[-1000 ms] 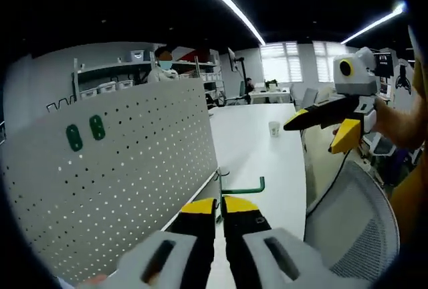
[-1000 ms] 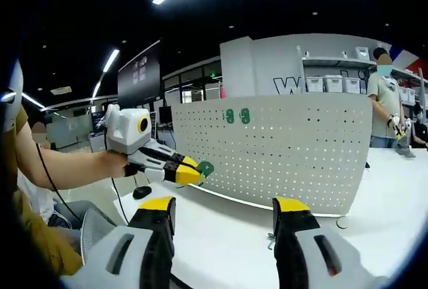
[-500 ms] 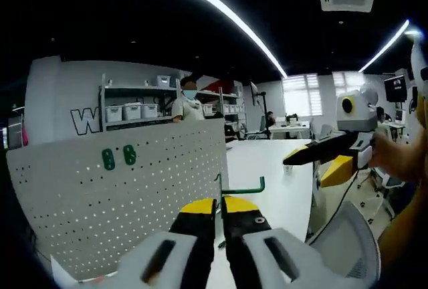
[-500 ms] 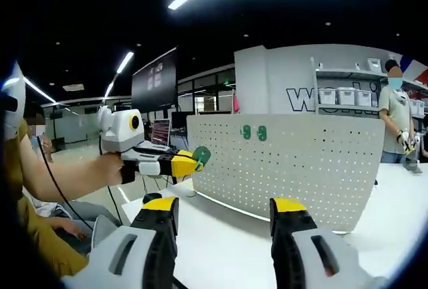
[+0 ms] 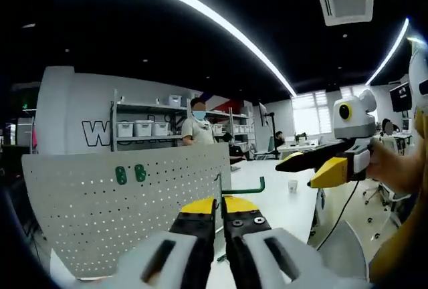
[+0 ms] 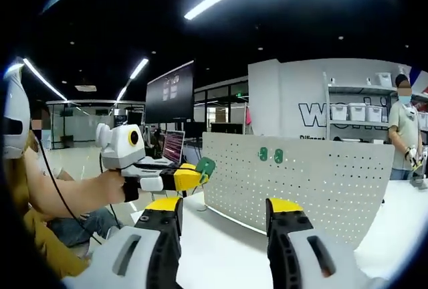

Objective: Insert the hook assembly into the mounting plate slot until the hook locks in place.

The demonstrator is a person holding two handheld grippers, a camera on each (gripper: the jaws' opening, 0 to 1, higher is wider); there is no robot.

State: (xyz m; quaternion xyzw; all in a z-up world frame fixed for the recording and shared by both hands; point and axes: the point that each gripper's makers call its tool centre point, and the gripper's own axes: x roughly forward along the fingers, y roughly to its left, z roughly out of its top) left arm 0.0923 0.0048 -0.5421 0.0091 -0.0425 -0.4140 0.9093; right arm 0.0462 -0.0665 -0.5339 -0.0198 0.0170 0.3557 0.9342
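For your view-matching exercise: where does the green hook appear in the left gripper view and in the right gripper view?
Left gripper view: the green hook sticks up just above the shut left tongs, lower centre.
Right gripper view: its green end shows at the left tongs' tip, left of centre.
Shared landmark: the white pegboard with two green tabs.

The pegboard [image 5: 127, 215] stands upright on the table [image 5: 281, 199], along one of its edges, with two small plates [image 5: 128, 174] fixed side by side high on its face. In the left gripper view the left gripper [image 5: 216, 207] rises at the board's end edge with the hook [image 5: 242, 187] between its tips, reaching out over the table. A cup [image 5: 292, 186] stands farther back on the table. The right gripper [image 5: 314, 166] hangs beyond the table's opposite edge. A person [image 6: 405, 128] stands behind the pegboard before shelves [image 5: 144, 125].
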